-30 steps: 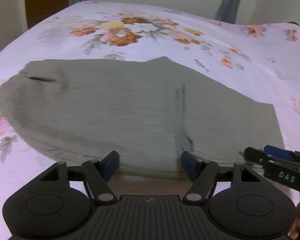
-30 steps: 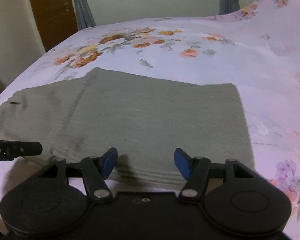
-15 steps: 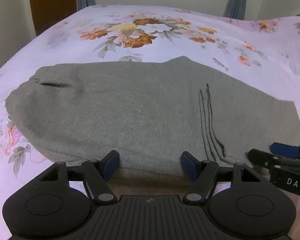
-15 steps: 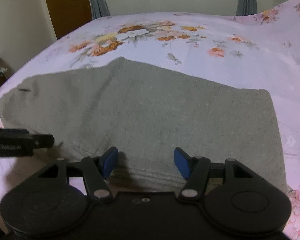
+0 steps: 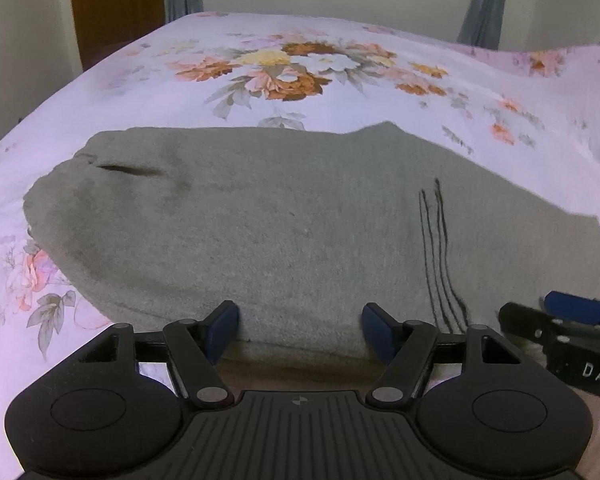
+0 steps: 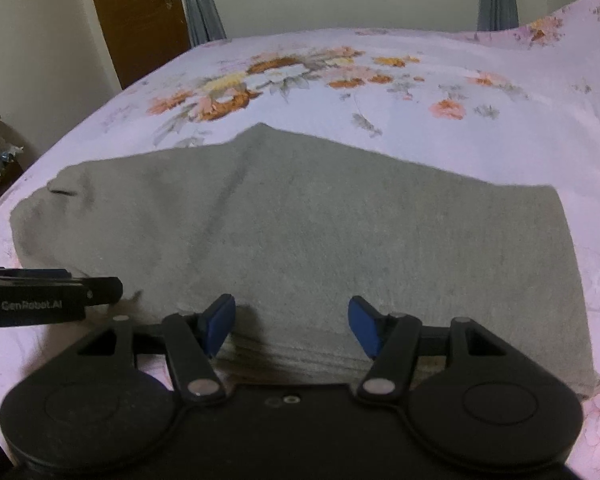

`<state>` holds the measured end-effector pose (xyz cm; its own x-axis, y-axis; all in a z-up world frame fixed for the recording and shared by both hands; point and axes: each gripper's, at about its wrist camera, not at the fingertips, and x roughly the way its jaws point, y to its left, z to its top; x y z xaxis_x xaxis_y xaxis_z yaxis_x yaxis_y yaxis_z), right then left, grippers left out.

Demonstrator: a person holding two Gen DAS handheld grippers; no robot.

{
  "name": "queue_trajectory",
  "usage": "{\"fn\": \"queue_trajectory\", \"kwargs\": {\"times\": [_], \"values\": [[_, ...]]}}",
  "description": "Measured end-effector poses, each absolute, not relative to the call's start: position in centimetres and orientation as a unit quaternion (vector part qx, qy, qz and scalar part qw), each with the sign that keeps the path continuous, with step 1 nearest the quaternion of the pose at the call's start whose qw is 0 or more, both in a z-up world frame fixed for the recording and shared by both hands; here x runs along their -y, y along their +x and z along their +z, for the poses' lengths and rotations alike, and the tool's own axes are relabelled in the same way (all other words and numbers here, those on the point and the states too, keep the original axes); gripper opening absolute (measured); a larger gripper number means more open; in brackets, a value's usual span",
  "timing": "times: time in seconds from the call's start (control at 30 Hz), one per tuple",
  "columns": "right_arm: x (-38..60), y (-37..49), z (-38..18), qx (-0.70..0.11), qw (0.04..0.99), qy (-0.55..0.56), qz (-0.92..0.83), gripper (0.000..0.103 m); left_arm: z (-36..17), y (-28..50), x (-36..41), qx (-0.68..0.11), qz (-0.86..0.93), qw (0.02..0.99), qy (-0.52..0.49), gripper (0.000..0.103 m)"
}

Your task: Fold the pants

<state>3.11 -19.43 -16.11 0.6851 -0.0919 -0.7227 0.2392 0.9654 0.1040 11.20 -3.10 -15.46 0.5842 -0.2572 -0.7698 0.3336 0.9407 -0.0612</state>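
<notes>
My left gripper and right gripper both stand with jaws apart at the near edge of the grey pants, gripping nothing, and the pants lie folded flat across the floral bed.

The pants lie spread flat on the bed, directly ahead of both grippers. The left gripper and the right gripper sit side by side at the pants' near edge, each with jaws apart. A door stands beyond the bed, far left.
</notes>
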Motion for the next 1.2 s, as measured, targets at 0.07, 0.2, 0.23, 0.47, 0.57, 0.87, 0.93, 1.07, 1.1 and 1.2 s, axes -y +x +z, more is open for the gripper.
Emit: {"fn": "queue_trajectory", "kwargs": {"times": [0.07, 0.2, 0.23, 0.47, 0.57, 0.87, 0.93, 1.07, 1.1, 1.2], "values": [[19.0, 3.3, -16.1, -0.386, 0.913, 0.098, -0.084, 0.063, -15.2, 11.3, 2.7, -0.422, -0.159, 0.892, 0.042, 0.069], [18.0, 4.0, -16.7, -0.396, 0.911, 0.088, -0.077, 0.064, -15.1, 11.6, 1.7, -0.418, -0.148, 0.896, 0.04, 0.069], [17.9, 4.2, -16.8, -0.397, 0.91, 0.092, -0.077, 0.064, -15.1, 11.7, 1.4, -0.417, -0.139, 0.897, 0.041, 0.069], [16.4, 5.1, -16.9, -0.404, 0.909, 0.084, -0.061, 0.067, -15.9, 12.9, -1.5, -0.428, -0.107, 0.897, 0.013, 0.069], [15.7, 5.2, -17.4, -0.406, 0.91, 0.068, -0.06, 0.073, -16.2, 13.4, -2.2, -0.433, -0.104, 0.895, 0.001, 0.069], [15.9, 4.7, -15.6, -0.372, 0.921, 0.099, -0.054, 0.068, -17.2, 14.1, -4.2, -0.455, -0.105, 0.883, -0.053, 0.069], [16.2, 4.5, -14.9, -0.358, 0.927, 0.093, -0.063, 0.068, -17.3, 14.3, -4.5, -0.454, -0.104, 0.883, -0.056, 0.069], [17.4, 4.8, -14.9, -0.357, 0.927, 0.072, -0.088, 0.068, -17.4, 14.7, -5.5, -0.456, -0.099, 0.882, -0.071, 0.069], [17.7, 4.9, -15.2, -0.364, 0.924, 0.073, -0.093, 0.068, -17.6, 14.9, -5.8, -0.458, -0.096, 0.88, -0.078, 0.069], [18.2, 5.2, -16.7, -0.39, 0.912, 0.083, -0.097, 0.068, -18.2, 15.5, -7.1, -0.47, -0.097, 0.87, -0.112, 0.069]]}}
